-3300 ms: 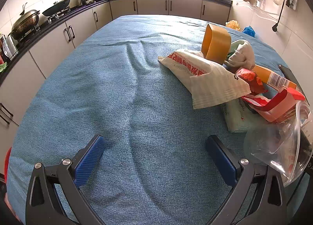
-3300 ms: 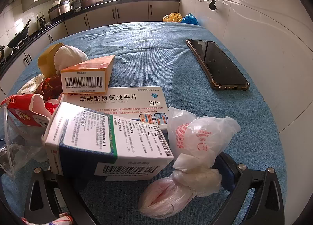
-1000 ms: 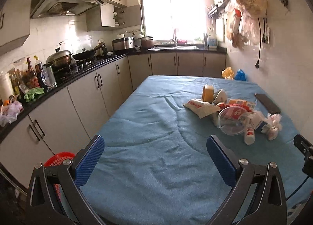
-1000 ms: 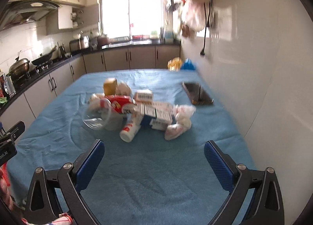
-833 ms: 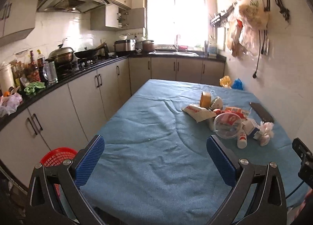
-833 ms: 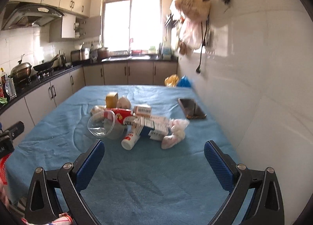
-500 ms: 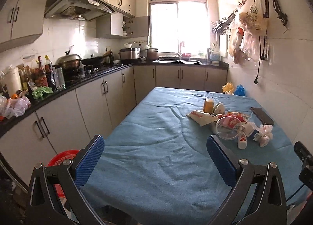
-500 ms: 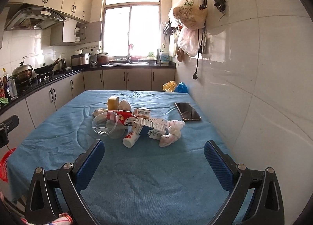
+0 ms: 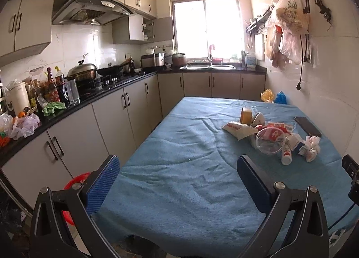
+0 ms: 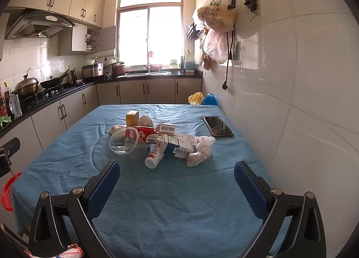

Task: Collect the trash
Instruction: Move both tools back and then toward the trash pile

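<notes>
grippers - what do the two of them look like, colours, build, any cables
Both match: the left gripper and the right gripper have black angular frames with silver bolt heads and two fingers faced with ribbed blue pads. A blue cable trails by the right gripper's black mount at the left view's edge.

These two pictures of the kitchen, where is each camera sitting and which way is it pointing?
Left wrist: on the left gripper, above the table's near end, looking along the blue table toward the window; its open blue fingers show.
Right wrist: on the right gripper, nearer the tiled wall, facing the same way; its open fingers show.
Shared: the trash pile, the phone and the red basket.
</notes>
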Demonstrator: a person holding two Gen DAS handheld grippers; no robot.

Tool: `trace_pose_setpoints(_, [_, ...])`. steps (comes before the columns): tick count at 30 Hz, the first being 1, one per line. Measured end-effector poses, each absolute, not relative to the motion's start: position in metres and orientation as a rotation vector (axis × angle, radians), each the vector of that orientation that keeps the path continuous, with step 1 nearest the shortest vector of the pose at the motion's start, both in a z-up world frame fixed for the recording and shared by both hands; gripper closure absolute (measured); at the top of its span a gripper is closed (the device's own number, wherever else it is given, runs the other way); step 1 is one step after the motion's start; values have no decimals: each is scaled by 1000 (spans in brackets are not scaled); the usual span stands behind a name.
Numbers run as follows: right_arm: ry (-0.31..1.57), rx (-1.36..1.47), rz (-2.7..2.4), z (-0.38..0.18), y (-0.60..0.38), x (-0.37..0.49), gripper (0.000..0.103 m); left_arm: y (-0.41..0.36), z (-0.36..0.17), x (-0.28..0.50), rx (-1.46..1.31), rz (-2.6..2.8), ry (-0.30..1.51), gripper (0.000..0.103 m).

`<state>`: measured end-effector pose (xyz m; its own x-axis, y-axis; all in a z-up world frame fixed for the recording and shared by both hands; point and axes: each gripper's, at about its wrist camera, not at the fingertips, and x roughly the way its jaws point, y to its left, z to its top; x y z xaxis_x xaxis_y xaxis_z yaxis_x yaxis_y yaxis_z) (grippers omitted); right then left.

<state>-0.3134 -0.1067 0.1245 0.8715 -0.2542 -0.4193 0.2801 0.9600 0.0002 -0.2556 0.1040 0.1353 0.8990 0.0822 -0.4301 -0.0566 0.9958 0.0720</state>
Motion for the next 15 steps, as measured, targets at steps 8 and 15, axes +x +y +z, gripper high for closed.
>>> trace_pose_setpoints(8, [489,90,-264,107,-116,-287,0,97,116,-222,93,93,526,0])
trace_pose_setpoints(15, [557,129,-250,88,-136,-258,0,74,96,-191,150,81,612,0])
